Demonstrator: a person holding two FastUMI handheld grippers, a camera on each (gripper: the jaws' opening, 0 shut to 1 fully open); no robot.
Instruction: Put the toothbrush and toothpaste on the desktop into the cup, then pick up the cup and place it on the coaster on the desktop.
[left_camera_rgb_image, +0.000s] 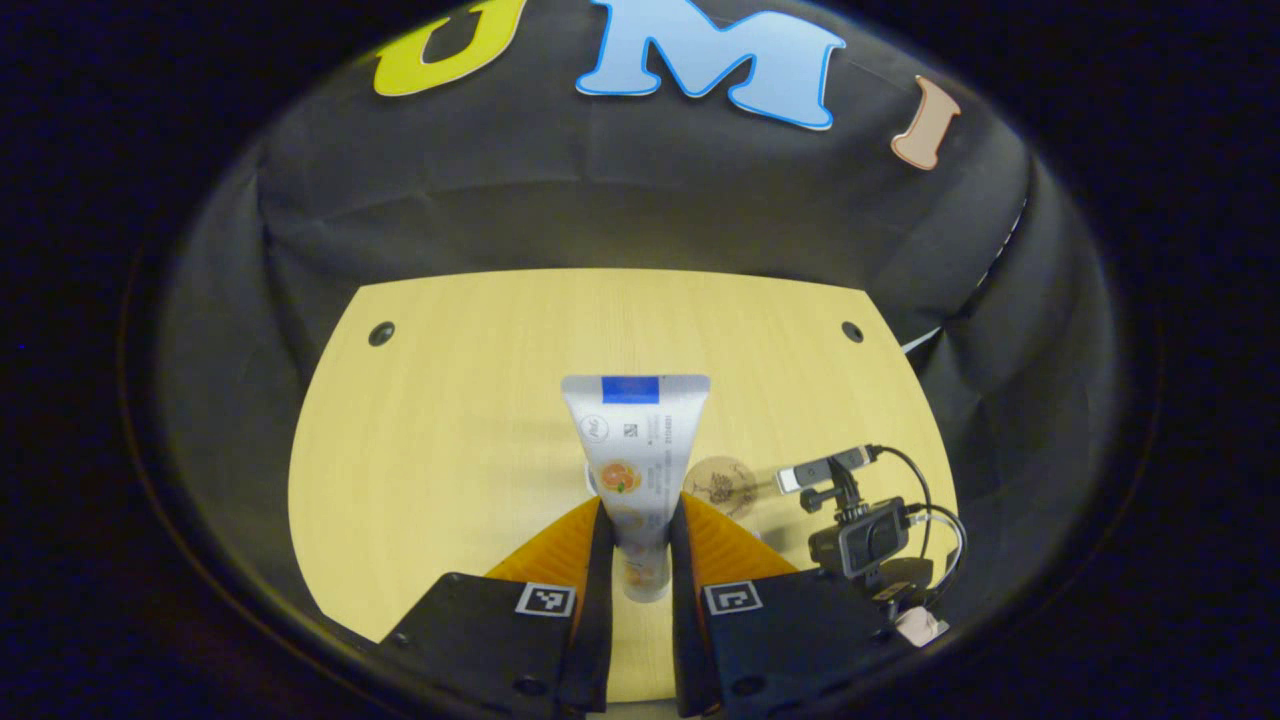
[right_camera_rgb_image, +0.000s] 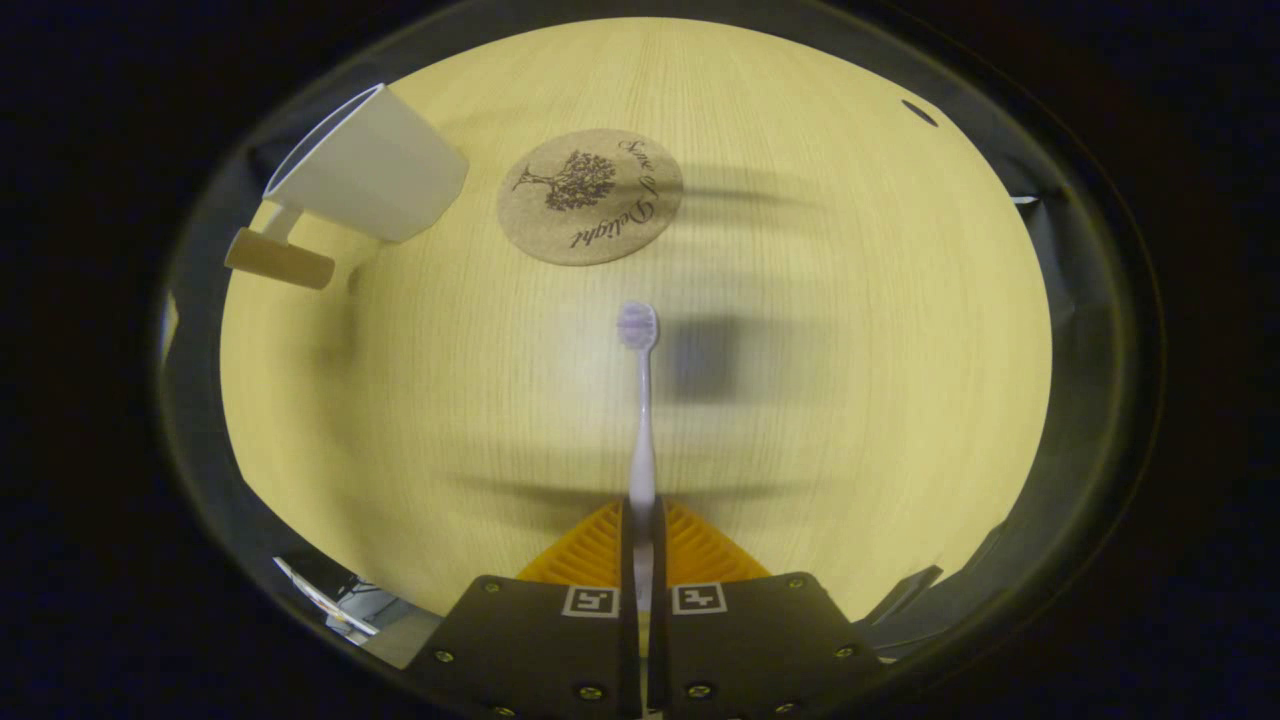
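In the left gripper view my left gripper (left_camera_rgb_image: 640, 530) is shut on a white toothpaste tube (left_camera_rgb_image: 637, 450), held above the wooden desktop (left_camera_rgb_image: 450, 420) with its flat crimped end pointing away. A round cork coaster (left_camera_rgb_image: 722, 484) lies just right of the tube. In the right gripper view my right gripper (right_camera_rgb_image: 642, 525) is shut on a toothbrush (right_camera_rgb_image: 640, 420) with a white handle and pale purple head, held over the desktop (right_camera_rgb_image: 850, 350). Beyond it lies the cork coaster (right_camera_rgb_image: 590, 196). A white cup (right_camera_rgb_image: 365, 165) with a wooden handle (right_camera_rgb_image: 278, 259) stands at the upper left.
A small camera on a stand with black cables (left_camera_rgb_image: 858, 520) sits at the desktop's right edge in the left gripper view. Two dark holes (left_camera_rgb_image: 381, 333) mark the desktop's far corners. Black cloth walls close in the booth on all sides.
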